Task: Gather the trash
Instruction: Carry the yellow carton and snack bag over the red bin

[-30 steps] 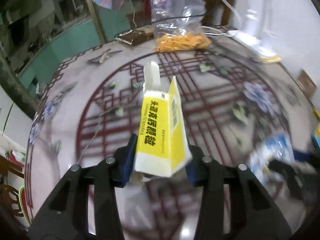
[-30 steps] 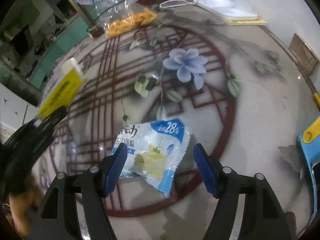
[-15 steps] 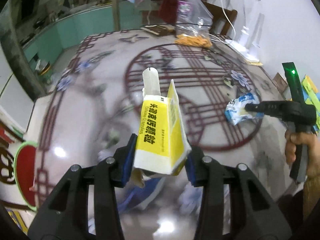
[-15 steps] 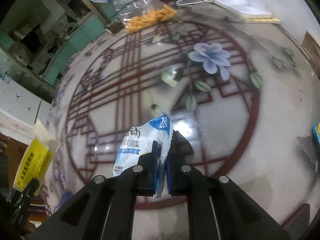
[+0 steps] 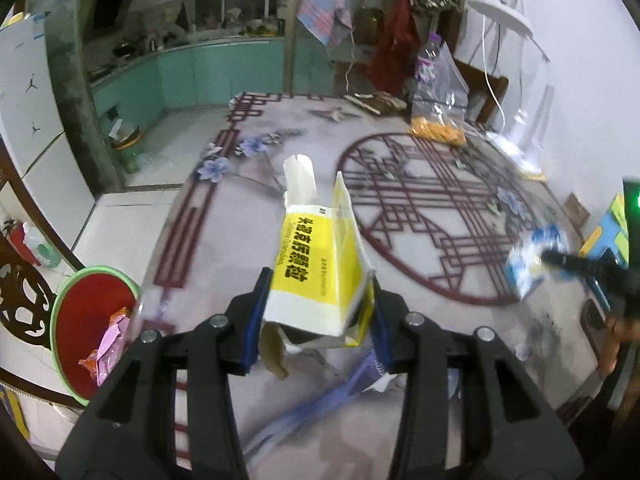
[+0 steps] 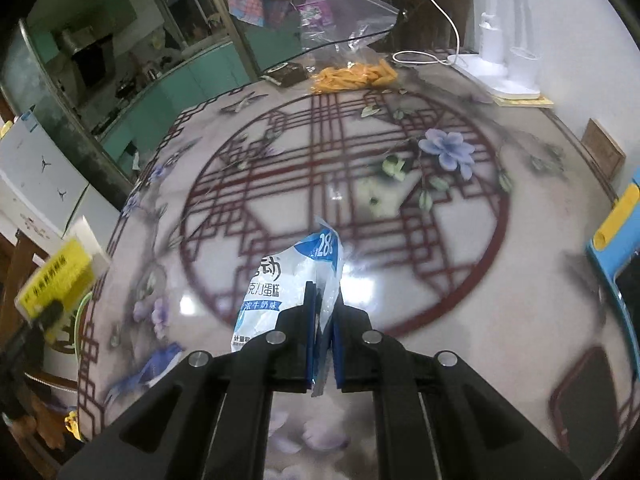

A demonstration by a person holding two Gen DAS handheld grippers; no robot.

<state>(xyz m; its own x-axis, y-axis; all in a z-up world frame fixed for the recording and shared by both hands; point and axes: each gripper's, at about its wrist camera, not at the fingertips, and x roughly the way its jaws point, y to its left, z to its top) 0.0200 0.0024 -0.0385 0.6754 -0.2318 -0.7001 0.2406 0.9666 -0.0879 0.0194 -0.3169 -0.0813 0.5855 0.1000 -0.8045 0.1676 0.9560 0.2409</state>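
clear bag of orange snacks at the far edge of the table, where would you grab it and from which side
Probably the loose upper part of the clear snack bag, coming in from above. The orange pieces sit at the bottom, and the empty plastic stands up, thin enough to pinch.

Right hand-held gripper (image 6: 323, 332) at bottom centre, blue pads pinched tight on white-and-blue snack wrapper (image 6: 288, 284); wrapper crumpled, rising up-left from jaws, off tabletop (image 6: 460, 280). Tabletop round, glossy, red lattice circle and blue flower (image 6: 448, 150) beyond wrapper. Far past wrapper: clear bag of orange snacks (image 6: 352, 74), white cable, white appliance base (image 6: 500, 76). Far left of wrapper: yellow carton (image 6: 60, 276) in left hand-held gripper (image 6: 44, 312), at tabletop edge. Blue-yellow object (image 6: 616, 236) at right edge.
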